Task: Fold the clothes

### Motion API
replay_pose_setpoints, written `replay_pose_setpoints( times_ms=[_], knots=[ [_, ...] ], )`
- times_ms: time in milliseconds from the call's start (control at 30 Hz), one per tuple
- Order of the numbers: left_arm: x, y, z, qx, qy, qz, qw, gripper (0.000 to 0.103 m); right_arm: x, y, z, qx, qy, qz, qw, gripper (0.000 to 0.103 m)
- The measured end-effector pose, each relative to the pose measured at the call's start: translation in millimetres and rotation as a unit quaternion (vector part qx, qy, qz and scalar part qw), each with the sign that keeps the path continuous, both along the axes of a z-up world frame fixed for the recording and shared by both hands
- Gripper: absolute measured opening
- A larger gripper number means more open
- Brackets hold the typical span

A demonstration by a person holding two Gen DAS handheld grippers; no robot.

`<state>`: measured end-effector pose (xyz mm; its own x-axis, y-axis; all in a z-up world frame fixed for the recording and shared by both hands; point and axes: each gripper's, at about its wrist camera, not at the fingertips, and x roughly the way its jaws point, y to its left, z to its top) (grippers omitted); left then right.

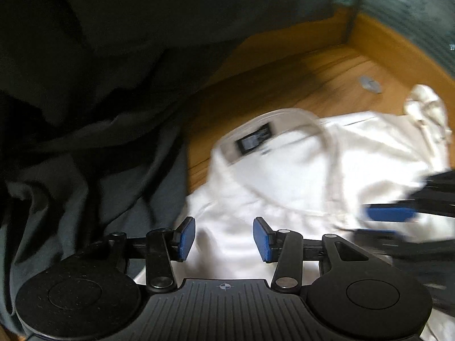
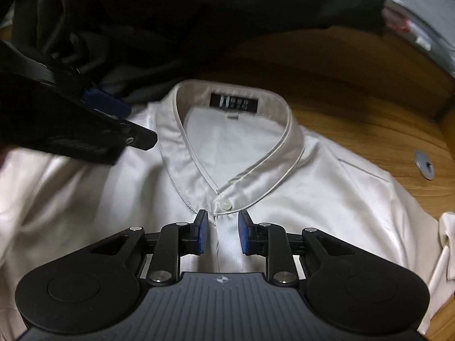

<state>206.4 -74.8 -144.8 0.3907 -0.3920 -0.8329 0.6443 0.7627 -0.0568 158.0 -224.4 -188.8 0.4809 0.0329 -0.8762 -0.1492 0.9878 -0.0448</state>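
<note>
Right wrist view: white shirt [image 2: 284, 176] lying face up on wooden worktop [image 2: 355, 108], collar [image 2: 182, 130] away from camera, top button [image 2: 226, 205] fastened, black label [image 2: 233, 103] inside neck. Right tool [image 2: 223, 233] just above placket below button, jaws a little apart, nothing clamped. Dark clothes [image 2: 170, 14] heaped beyond collar. Left tool [image 2: 113, 108] entering from left by the shoulder.

Left wrist view: left tool [image 1: 224, 237] over shirt [image 1: 284, 176] near its edge, jaws apart, empty; right tool [image 1: 389, 214] blurred at right; bunched sleeve [image 1: 426, 108] at far right.

Likely step: smoothing and squaring shirt before first fold. Next probably calls for pinching a shoulder or sleeve and bringing it across the front.
</note>
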Motion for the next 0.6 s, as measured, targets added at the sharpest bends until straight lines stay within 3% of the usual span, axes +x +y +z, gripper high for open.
replay_pose_setpoints(
  times_ms=[33,167,300,433,600],
  knots=[
    [-5,-2,2,-0.004,0.002,-0.012,0.9999,0.05,0,-2,-2,0.002,0.0,-0.005,1.0,0.01],
    [-17,-3,4,-0.01,0.005,-0.03,0.9995,0.05,-8,-10,12,0.011,-0.022,-0.031,0.999,0.003],
    [-20,9,7,-0.034,0.034,-0.004,0.9988,0.05,-24,-18,48,0.025,-0.052,-0.048,0.997,0.002],
    [-35,23,15,-0.043,0.034,-0.001,0.9985,0.05,-31,-27,80,0.057,-0.068,-0.059,0.994,0.002],
    [-48,35,21,-0.05,0.04,0.022,0.9977,0.05,-19,-12,65,0.068,-0.043,-0.044,0.996,0.002]
  ],
)
